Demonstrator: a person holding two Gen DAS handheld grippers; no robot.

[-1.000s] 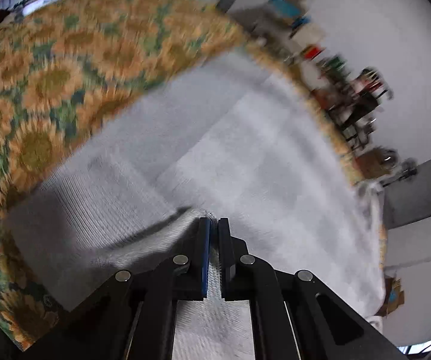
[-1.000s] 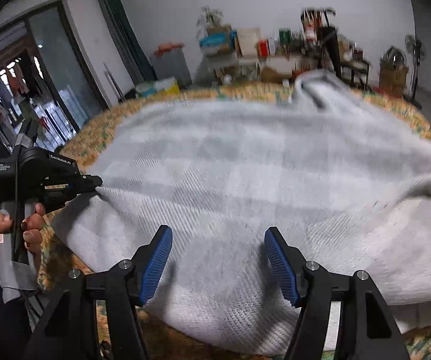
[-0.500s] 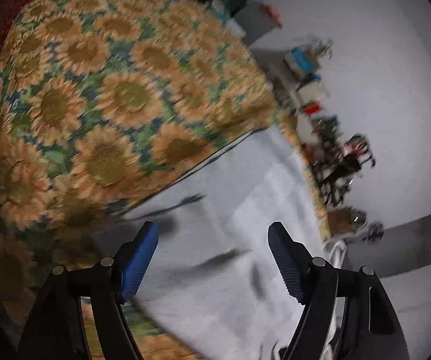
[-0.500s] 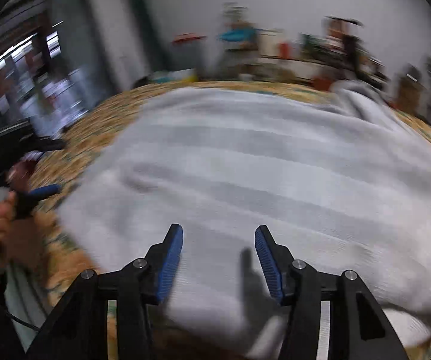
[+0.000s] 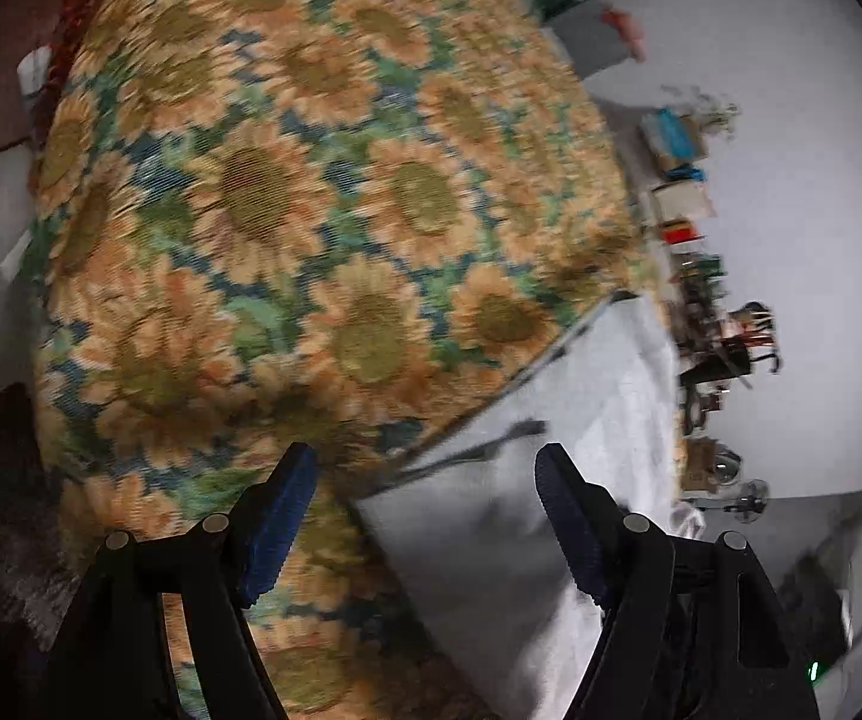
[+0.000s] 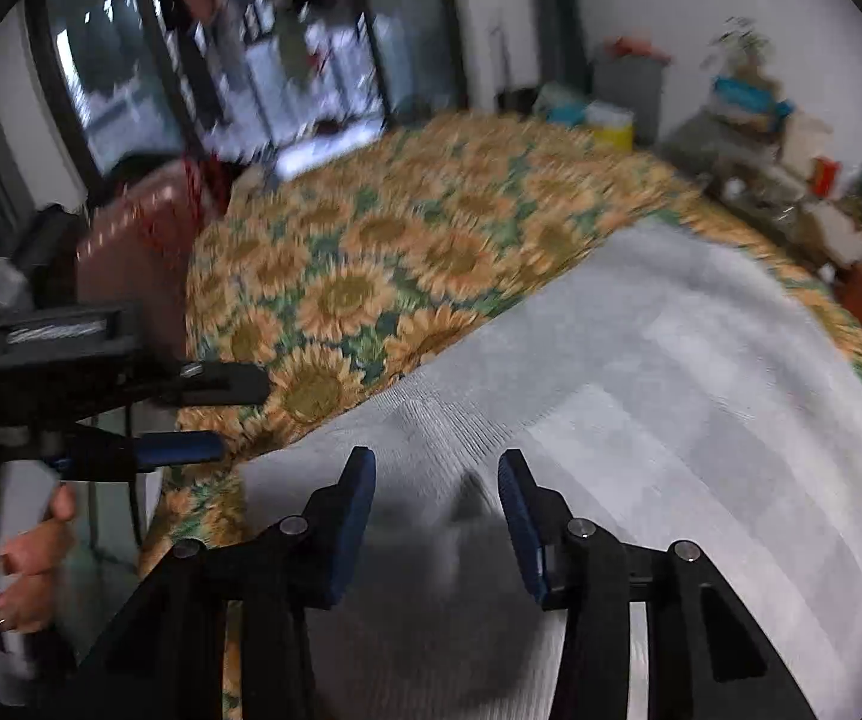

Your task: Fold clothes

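tongs close in over near corner of grey knit

grey-and-white knitted garment (image 6: 640, 396) lies spread on a bed under a sunflower bedspread (image 6: 371, 264), its long axis running from the near left corner away to the far right, toward a cluttered shelf (image 6: 790, 168) by the wall. right gripper (image 6: 436, 510) hangs directly over the near hem, its jaws closing with cloth beneath and between them, though the pads do not yet appear to press on it. left gripper (image 6: 215, 414), gripped by a hand (image 6: 29, 552), stands spread and empty just off the garment's left corner, above bare bedspread. in the left wrist view the same corner (image 5: 490, 516) sits between and below the left gripper (image 5: 425, 516) and reaches away to its right. judged from this, the right tongs are nearer the cloth, and the fold likely turns on lifting that near edge toward the far right.
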